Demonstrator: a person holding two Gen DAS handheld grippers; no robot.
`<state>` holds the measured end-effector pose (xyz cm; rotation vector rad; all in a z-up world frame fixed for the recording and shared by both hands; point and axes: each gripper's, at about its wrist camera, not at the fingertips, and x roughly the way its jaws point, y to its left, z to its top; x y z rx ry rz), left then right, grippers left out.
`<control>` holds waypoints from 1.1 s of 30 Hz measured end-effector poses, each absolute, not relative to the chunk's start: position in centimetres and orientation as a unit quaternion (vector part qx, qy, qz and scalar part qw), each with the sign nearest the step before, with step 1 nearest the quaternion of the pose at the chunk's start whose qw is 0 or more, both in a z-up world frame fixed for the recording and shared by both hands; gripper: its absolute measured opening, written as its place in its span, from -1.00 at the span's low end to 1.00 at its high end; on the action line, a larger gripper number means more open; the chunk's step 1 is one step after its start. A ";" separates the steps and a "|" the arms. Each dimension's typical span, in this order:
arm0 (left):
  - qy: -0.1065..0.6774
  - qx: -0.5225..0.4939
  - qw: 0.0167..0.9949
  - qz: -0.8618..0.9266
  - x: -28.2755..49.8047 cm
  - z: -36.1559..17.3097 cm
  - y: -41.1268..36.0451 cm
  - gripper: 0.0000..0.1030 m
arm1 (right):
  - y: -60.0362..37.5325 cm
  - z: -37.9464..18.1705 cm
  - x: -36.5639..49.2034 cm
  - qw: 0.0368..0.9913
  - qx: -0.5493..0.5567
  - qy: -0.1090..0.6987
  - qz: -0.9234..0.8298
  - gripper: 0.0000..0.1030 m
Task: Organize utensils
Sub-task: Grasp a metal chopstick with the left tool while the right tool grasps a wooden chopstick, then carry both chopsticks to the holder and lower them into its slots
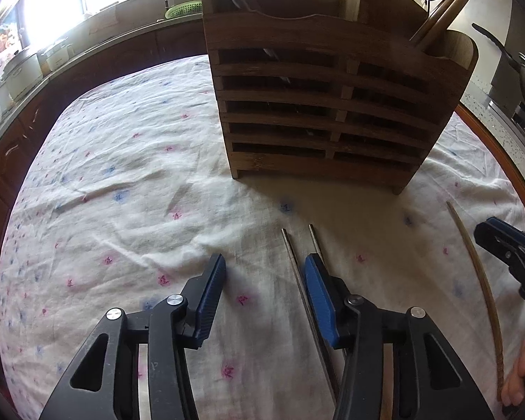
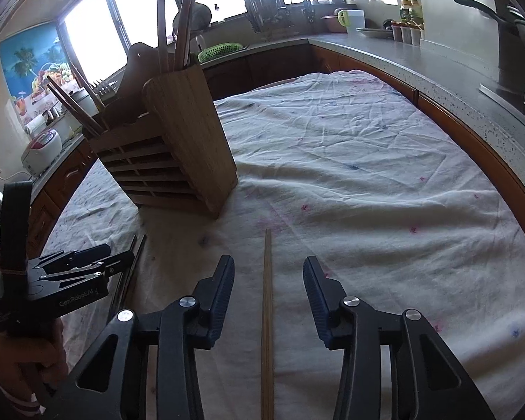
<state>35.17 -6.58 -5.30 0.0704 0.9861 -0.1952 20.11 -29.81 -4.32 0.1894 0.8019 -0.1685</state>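
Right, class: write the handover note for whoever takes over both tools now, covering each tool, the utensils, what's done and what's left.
Left tool: open, one of the two thin metal chopsticks lying between its fingers, not gripped.
Right tool: open, straddling the long wooden chopstick on the flowered white tablecloth.
Done: several chopsticks already stand in the slatted wooden utensil holder.
Left: grip these loose chopsticks and drop them in the holder.
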 end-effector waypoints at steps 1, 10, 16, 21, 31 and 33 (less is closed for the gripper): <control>0.472 0.034 0.876 -0.095 35.3 -5.3 -6.7 -0.29 | -29.7 -4.6 20.7 0.911 0.086 0.395 -0.082 -0.27; 0.464 0.046 0.878 -0.111 35.1 -5.4 -7.5 -0.89 | -28.1 -6.2 24.6 0.887 0.007 0.454 -0.091 -0.71; 0.469 -0.007 0.873 -0.132 33.8 -4.7 -5.2 -0.95 | -28.4 -5.7 23.4 0.888 0.025 0.451 -0.085 -0.90; 0.445 -0.045 0.883 -0.146 31.1 -2.2 -2.8 -0.95 | -27.8 -2.5 20.7 0.909 0.057 0.408 -0.067 -0.90; 0.368 -0.107 0.907 -0.178 24.4 4.8 2.0 -0.95 | -26.0 4.9 16.1 0.942 0.074 0.326 -0.031 -0.90; 0.354 -0.109 0.911 -0.182 22.8 6.1 2.7 -0.96 | -25.5 6.1 15.3 0.947 0.073 0.311 -0.025 -0.90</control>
